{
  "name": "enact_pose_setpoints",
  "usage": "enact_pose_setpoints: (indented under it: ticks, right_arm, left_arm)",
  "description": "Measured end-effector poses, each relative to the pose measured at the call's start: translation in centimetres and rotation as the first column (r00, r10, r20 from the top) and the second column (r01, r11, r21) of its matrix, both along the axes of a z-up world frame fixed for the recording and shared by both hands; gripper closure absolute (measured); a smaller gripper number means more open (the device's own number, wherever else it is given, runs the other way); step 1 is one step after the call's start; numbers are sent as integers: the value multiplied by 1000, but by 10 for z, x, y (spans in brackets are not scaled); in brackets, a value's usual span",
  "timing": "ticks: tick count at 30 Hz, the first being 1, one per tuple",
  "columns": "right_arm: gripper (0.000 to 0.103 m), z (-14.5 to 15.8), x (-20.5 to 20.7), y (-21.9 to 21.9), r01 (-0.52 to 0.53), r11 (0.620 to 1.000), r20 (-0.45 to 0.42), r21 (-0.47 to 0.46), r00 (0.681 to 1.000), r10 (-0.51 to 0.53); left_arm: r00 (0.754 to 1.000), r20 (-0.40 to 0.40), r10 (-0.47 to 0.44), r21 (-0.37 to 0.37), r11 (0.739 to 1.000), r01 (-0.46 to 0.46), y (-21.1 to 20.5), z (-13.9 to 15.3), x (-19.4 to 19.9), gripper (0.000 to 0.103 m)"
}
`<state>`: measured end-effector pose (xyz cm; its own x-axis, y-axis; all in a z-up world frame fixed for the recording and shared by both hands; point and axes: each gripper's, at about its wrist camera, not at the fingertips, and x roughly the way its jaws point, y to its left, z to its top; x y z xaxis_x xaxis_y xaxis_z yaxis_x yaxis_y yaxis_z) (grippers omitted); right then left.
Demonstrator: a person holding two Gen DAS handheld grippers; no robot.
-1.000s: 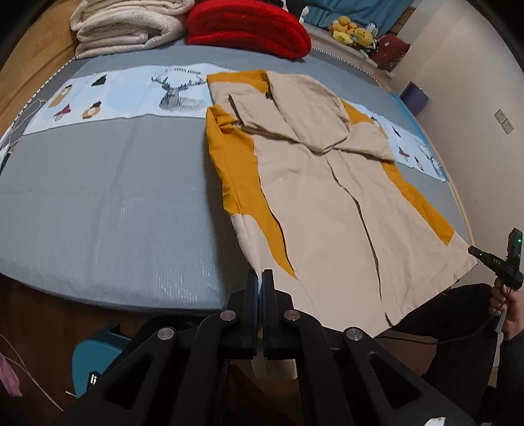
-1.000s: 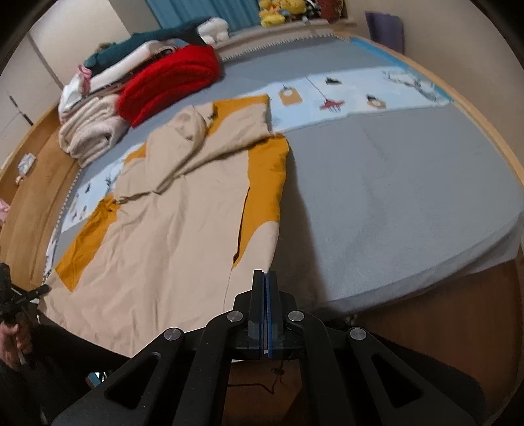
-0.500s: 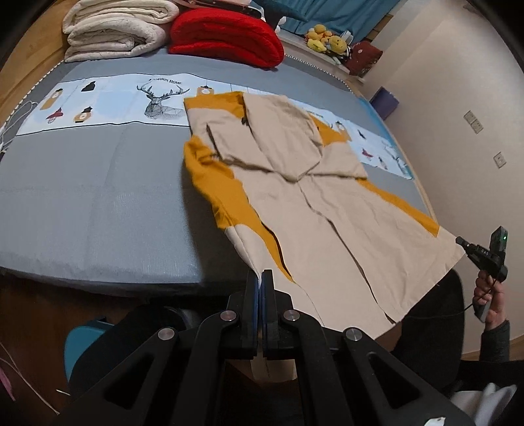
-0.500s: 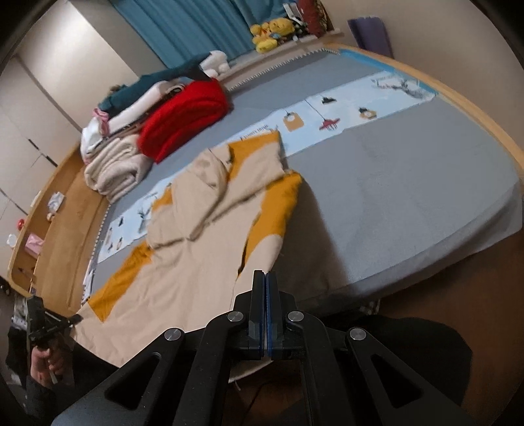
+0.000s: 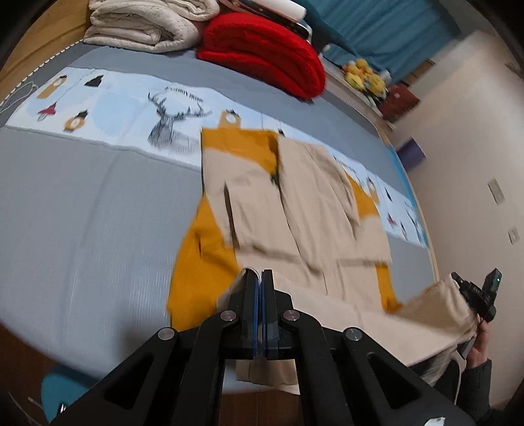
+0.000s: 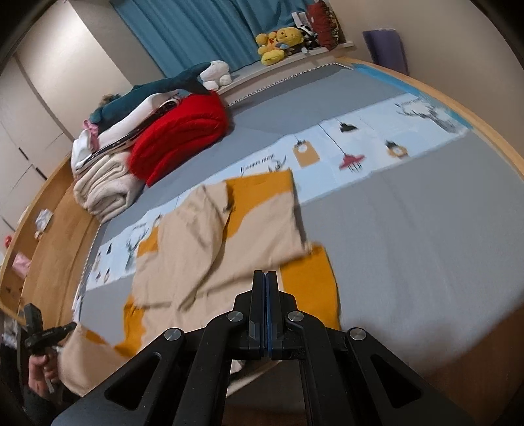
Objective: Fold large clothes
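On grey ribbed bedspread (image 5: pixel 82 229), soft beige-and-mustard garment (image 5: pixel 314 209), red fuzzy blanket (image 5: pixel 262 55)

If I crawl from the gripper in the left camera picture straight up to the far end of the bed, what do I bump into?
left gripper → beige and orange garment → light blue picture strip → plain grey bedcover → red blanket → blue curtain

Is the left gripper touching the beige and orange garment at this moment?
Touching. In the left wrist view the left gripper is shut on the garment: beige hem cloth wraps its left finger and hangs out below the jaws.
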<state>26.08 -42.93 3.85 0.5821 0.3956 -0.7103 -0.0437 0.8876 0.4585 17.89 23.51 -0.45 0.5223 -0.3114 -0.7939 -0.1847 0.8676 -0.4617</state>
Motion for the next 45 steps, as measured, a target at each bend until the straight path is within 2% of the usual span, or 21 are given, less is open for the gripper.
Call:
enact_pose_setpoints:
  ticks: [3,6,8,9,12,18,23,24,25,27,29,31,34,37,41,45]
  right_arm:
    - [103,-18,64,7,26,1000,-4,-10,1000,-26]
    - [103,-46,119,14,57,997,-14,-42,998,-58]
    - [103,-71,147,16,67,997,-34,-21,997,-68]
    - [103,-80,155,18,66,997,-41,-26,997,-67]
    - [103,-111,184,33,44,996,-101,-77,994,-52]
    - [102,-119,213,47,11,994,-88,-107,996,-21]
    - [100,-119,222,39,65,990,-102,-128,992,-78]
    - [100,-117,220,37,76,989,-96,-129,991,-89]
    - [99,-114,217,32,91,988,-84,-124,991,-102]
    - [91,-111,210,27,93,990,-71,-110,992,-101]
    - [67,-110,202,27,80,991,-67,-109,994,-87]
    - [55,-116,194,29,50,992,-85,-116,995,-60]
    - [54,-128,188,38,-25,992,-134,-122,991,8]
    - [54,-144,183,48,-88,986,-191,-144,980,60]
    - [54,-164,183,58,-151,974,-260,-168,960,104]
    - [54,-170,183,66,-188,962,-272,-195,953,131]
  left_arm:
    - [998,-9,63,22,998,-63,15,-22,56,103]
    - [993,-11,114,10,993,-114,28,-50,94,103]
    - [991,-24,133,-13,991,-134,33,-70,107,103]
    - [989,-48,137,-16,990,-138,33,-83,114,103]
    - [987,-97,130,46,991,-126,30,-99,132,103]
    - [976,-129,174,-3,984,-175,48,-110,141,99]
    - [972,-142,186,-55,979,-195,53,-107,142,95]
    - [973,-127,194,-50,978,-202,54,-103,139,91]
    - [973,-112,203,-33,978,-208,55,-99,137,83]
    - [973,-72,220,11,975,-220,56,-89,130,76]
    - [972,-38,232,25,972,-232,60,-83,120,73]
    - [972,-45,230,18,973,-229,64,-86,116,70]
    - [976,-89,201,22,980,-199,62,-97,115,64]
    - [978,-139,156,60,987,-149,54,-110,119,61]
    - [973,-192,132,79,990,-119,47,-126,123,61]
    - [969,-219,111,82,992,-96,41,-135,129,61]
